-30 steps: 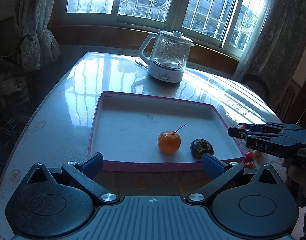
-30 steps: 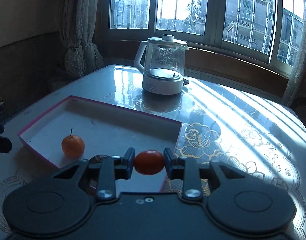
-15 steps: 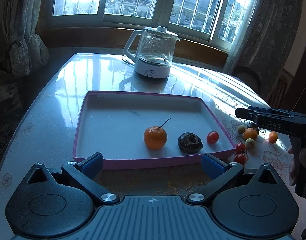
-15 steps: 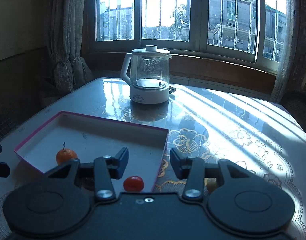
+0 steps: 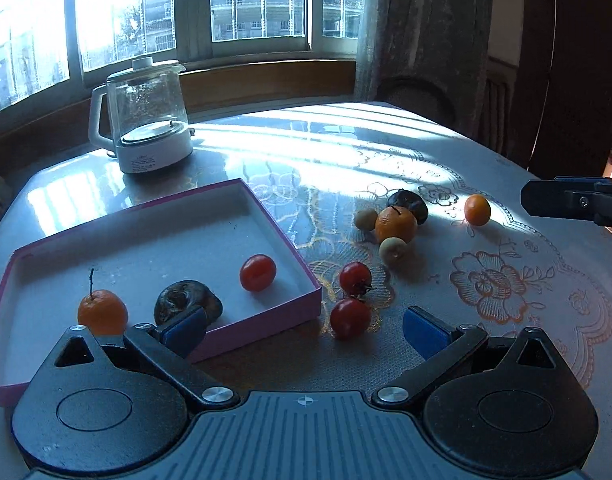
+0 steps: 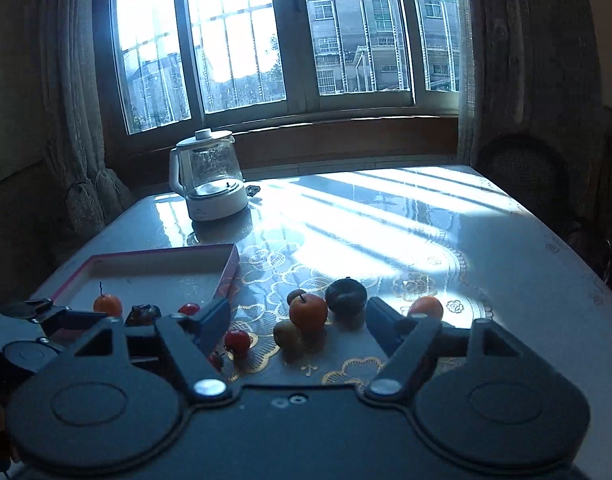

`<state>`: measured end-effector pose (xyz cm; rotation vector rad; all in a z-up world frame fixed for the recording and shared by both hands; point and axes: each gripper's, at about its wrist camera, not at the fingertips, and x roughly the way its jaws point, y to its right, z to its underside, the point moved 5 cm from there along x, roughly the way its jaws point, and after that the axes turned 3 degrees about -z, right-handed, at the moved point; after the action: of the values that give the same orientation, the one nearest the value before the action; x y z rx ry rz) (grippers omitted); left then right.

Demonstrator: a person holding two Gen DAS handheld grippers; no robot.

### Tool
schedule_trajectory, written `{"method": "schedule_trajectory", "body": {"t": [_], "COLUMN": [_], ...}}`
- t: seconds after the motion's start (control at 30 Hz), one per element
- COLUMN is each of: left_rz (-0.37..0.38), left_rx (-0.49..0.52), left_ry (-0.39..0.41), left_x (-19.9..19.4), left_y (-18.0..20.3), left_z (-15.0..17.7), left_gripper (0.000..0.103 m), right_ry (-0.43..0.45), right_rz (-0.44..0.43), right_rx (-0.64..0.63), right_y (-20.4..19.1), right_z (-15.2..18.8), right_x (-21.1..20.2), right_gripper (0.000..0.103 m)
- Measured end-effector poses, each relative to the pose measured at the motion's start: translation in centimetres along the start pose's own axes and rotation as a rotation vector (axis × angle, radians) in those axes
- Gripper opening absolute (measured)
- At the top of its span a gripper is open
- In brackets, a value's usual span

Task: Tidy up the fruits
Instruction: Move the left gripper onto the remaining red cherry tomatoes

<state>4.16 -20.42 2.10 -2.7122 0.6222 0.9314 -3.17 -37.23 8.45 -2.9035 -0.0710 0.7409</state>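
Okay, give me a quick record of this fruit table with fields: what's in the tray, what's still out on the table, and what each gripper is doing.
tray: pink-edged tray on the table
in tray: stemmed orange, dark wrinkled fruit, red tomato
loose on table: two tomatoes, larger orange, two pale small fruits, second dark fruit, small orange
left gripper: jaws open, empty
right gripper: jaws just opening, nothing between them
also present: glass kettle

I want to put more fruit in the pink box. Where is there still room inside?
The pink box is bare along its far half, toward the kettle. Its near edge is crowded: orange, dark fruit, red tomato. Loose fruit clusters on the table right of the box.
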Motion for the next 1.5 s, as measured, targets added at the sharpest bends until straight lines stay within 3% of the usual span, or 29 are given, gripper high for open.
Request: {"method": "schedule_trajectory", "body": {"t": [0.47,0.53,0.7,1.0,1.07,1.13,1.2,1.4,1.5], "left_rz": [-0.024,-0.038,-0.079,-0.050,-0.046,-0.044,-0.040,-0.036,-0.029], "left_rx": [-0.091,-0.101,-0.099,-0.061,-0.046,-0.048,-0.045,-0.047,-0.046], "left_ry": [-0.134,-0.127,-0.125,-0.100,-0.084,-0.074,-0.076,-0.085,-0.084], "left_x": [4.1,4.3,5.5,5.3,5.2,5.1,5.1,5.1,4.9], "left_y": [3.1,2.6,1.2,2.4,2.6,2.6,2.8,3.0,3.2], "left_z": [1.0,0.8,0.3,0.5,0.3,0.1,-0.2,-0.3,-0.2], "left_gripper": [0.101,0.092,0.092,0.091,0.083,0.061,0.051,0.046,0.034], "right_ry": [0.023,0.026,0.023,0.024,0.028,0.031,0.030,0.034,0.035], "right_rz": [0.008,0.002,-0.020,-0.039,-0.039,-0.039,-0.035,-0.032,-0.031], "right_rx": [0.118,0.119,0.128,0.137,0.135,0.138,0.142,0.147,0.145], "right_y": [4.8,4.9,5.2,5.4,5.4,5.5,5.6,5.7,5.6], "right_z": [2.0,2.1,2.5,2.6,2.5,2.6,2.7,2.6,2.6], "right_x": [-2.4,-2.4,-2.4,-2.1,-2.1,-2.1,-2.2,-2.3,-2.3], "right_gripper": [0.078,0.079,0.080,0.080,0.080,0.080,0.080,0.081,0.081]}}
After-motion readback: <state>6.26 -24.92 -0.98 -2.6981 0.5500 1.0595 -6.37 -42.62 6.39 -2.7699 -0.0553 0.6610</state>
